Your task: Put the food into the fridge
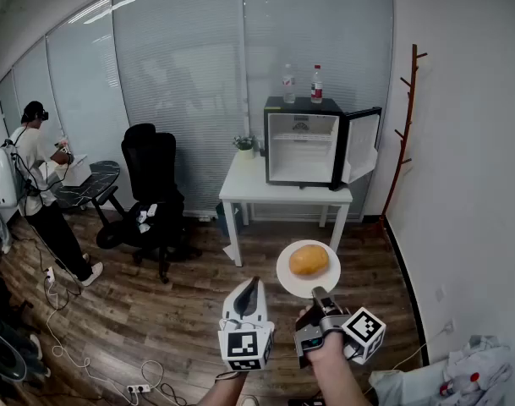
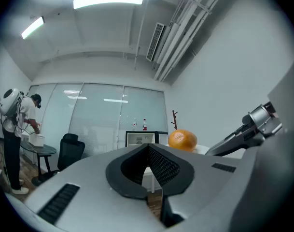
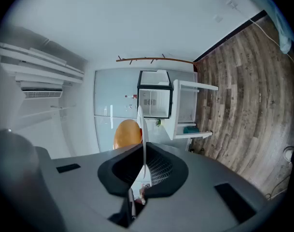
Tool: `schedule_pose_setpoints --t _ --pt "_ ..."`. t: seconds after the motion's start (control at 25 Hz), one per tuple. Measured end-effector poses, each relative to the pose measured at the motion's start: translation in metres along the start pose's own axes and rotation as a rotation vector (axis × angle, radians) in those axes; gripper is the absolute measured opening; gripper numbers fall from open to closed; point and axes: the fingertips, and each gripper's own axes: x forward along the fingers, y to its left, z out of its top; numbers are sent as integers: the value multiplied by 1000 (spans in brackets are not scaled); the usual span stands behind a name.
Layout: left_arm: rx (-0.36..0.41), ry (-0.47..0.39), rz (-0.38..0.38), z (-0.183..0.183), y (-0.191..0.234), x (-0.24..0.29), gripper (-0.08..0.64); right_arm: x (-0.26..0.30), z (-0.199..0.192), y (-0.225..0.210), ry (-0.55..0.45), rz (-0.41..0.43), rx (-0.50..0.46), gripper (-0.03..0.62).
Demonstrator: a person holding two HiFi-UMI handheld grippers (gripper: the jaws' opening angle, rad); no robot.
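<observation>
An orange bun lies on a white plate that my right gripper holds by its near rim, shut on it. In the right gripper view the plate shows edge-on between the jaws with the bun beside it. My left gripper is shut and empty, just left of the plate. From the left gripper view the bun appears to the right. The small black fridge stands ahead on a white table, its door open to the right, its inside empty.
Two bottles stand on top of the fridge, a small plant beside it. A black office chair is left of the table, a coat stand at the right wall. A person works at a desk far left. Cables lie on the wooden floor.
</observation>
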Motion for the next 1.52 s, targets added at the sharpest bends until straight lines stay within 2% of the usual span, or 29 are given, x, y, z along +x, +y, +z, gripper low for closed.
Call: schedule_pose_setpoints --t 0.44,0.96,1.24,1.52 --pt "18 -27 -25 5 -28 2 26 -11 19 1 6 12 -4 35" --pt "29 1 -12 -12 -54 8 26 -16 44 -21 23 -11 13 35" --pt "23 -11 -27 -19 -42 51 26 25 55 -23 7 -10 0 35" --pt "14 -15 -27 -26 2 114 26 95 61 -23 -13 -32 -4 35"
